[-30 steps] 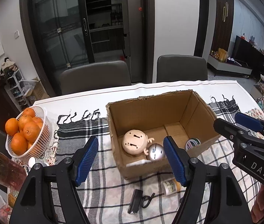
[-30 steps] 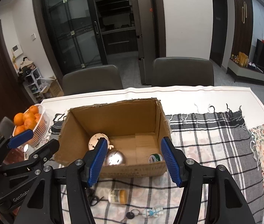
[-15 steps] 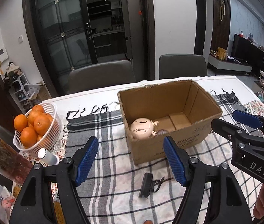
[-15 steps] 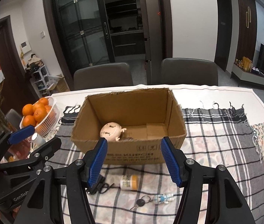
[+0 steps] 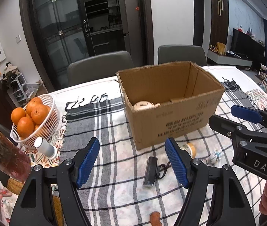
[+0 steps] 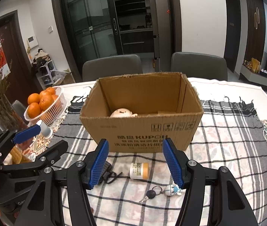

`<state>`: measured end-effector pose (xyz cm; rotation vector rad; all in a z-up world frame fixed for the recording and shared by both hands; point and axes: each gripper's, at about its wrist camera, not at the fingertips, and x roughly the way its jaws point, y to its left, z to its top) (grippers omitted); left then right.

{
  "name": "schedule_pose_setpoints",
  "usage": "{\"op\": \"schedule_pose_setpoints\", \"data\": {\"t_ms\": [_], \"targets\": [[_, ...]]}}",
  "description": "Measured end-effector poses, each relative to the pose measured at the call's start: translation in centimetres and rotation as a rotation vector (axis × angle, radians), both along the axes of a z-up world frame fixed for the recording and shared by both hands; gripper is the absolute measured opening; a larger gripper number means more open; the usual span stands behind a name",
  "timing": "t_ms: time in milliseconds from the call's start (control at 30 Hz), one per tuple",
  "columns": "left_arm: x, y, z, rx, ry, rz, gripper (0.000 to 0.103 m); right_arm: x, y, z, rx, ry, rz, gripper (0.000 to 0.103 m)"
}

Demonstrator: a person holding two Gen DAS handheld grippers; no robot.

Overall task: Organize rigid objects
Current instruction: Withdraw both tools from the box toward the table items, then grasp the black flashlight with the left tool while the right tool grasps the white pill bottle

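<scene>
Left view: my left gripper (image 5: pixel 131 162) jaws wide apart, empty. Cardboard box (image 5: pixel 173 120) upper centre; black gadget with strap (image 5: pixel 149 171) lower centre, between tips.

Right view: my right gripper (image 6: pixel 135 163) jaws wide apart, empty. Pill bottle (image 6: pixel 139 170) centre, between tips; keys with figurine (image 6: pixel 161 191) below. Risk: bottle lies sideways, may roll from off-centre pinch.
</scene>
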<state>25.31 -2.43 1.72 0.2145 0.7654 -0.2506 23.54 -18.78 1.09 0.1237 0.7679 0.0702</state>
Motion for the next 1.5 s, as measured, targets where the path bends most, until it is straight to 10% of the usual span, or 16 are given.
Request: {"op": "schedule_pose_setpoints", "data": {"t_ms": [1500], "targets": [[1.1,-2.4,-13.4,0.049,0.234,-0.148,0.071,2.6,0.4,-12.1,0.024,0.201,0.065,0.061]]}}
